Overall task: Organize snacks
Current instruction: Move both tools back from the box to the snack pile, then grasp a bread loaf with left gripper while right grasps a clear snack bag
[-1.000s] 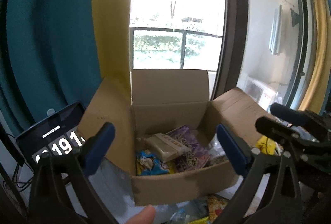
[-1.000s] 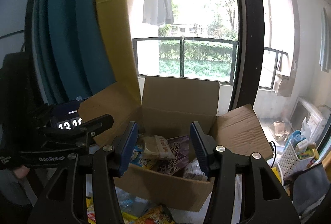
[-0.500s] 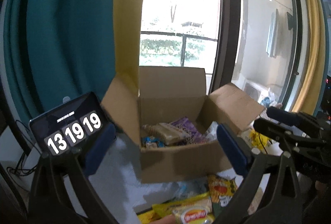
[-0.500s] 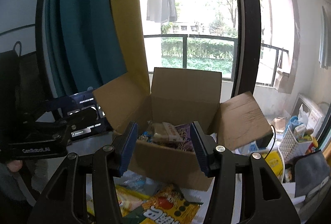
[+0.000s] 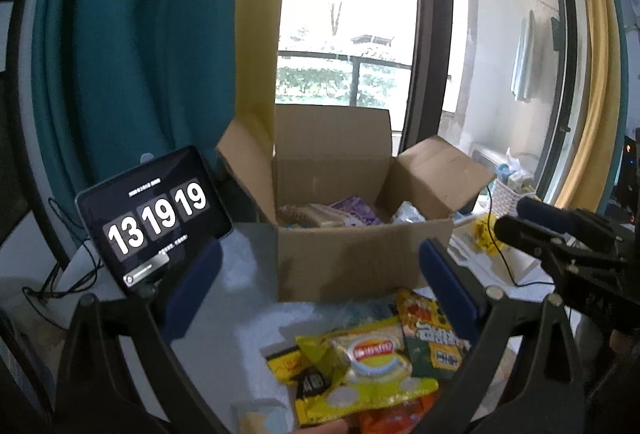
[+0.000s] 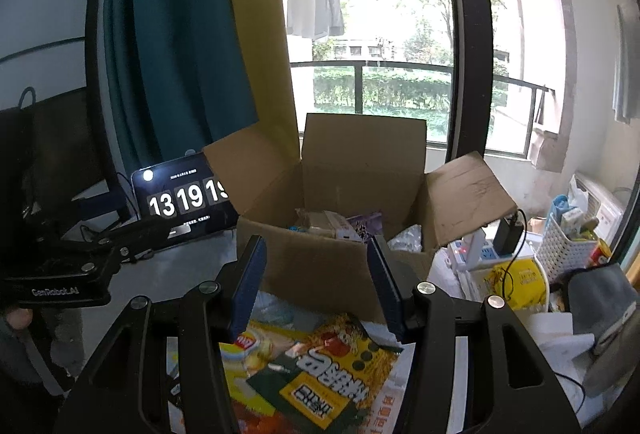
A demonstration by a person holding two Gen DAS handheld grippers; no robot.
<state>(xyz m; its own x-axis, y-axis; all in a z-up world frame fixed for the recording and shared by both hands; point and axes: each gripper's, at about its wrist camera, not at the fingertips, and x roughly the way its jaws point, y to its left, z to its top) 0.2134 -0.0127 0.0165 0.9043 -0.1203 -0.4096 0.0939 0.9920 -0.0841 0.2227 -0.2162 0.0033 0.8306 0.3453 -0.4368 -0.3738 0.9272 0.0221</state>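
Item: snack bags, loose pile on the table, directly below and ahead of both grippers, in front of the box (image 5: 360, 258).
- Chip bag (image 5: 368, 358), yellow: judged light, air-puffed, slick film, contents crushable. Best taken by a crimped end seam, not across the belly.
- Noodle bag (image 6: 320, 374), green and yellow: lies under the right gripper (image 6: 316, 286), overlapping the chip bag. Judged light, crinkly, brittle inside; take by an edge.
- Left gripper (image 5: 316, 282): jaws spread wide, nothing between them.
- Right gripper: jaws parted about halfway, empty, poised above the noodle bag.
- Box: flaps open, several packets already inside, beyond both grippers.

Views: the left view shows the chip bag's full face and a fingertip at the bottom edge; the right view alone shows the basket (image 6: 568, 250) and clutter to the right. The clock (image 5: 156, 218) appears in both.
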